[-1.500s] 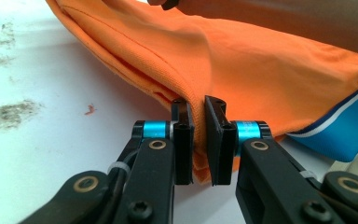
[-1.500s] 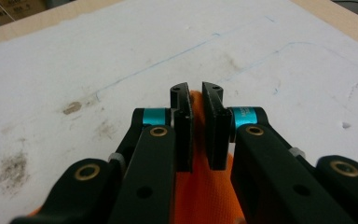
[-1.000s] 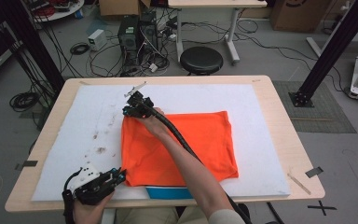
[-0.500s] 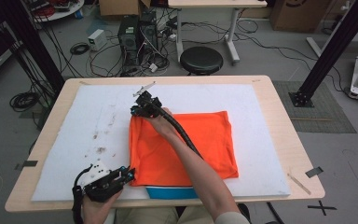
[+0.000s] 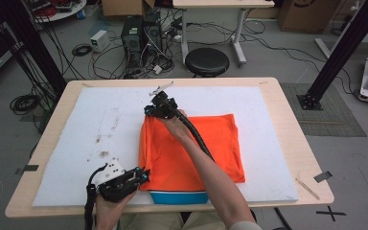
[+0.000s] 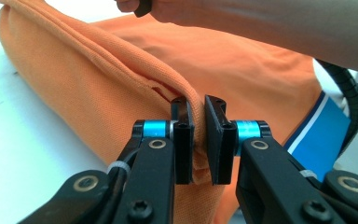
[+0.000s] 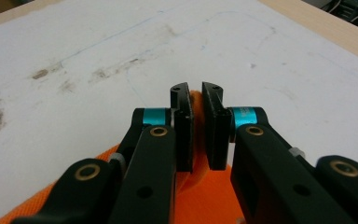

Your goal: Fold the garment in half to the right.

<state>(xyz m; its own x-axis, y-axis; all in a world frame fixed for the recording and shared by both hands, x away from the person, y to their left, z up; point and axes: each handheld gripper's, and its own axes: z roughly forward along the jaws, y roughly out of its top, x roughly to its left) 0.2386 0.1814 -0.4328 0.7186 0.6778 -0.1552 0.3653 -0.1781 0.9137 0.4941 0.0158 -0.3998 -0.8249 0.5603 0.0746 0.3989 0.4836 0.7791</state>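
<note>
The orange shirt point(image 5: 191, 143) lies on the white mat point(image 5: 100, 120). The left gripper point(image 6: 198, 116) pinches its near corner; the right gripper point(image 7: 196, 100) pinches its far corner. A black stool point(image 5: 207, 61) stands behind the table point(image 5: 297, 120).

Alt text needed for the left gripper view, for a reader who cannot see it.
The left gripper pinches a folded edge of an orange shirt between its two black jaws. Beyond it, a forearm crosses the top, and a blue band shows at right.

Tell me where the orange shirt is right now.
In the high view, the orange shirt lies on the white mat, right of centre near the table's front edge, its left edge pinched by both tongs, left and right.
</note>
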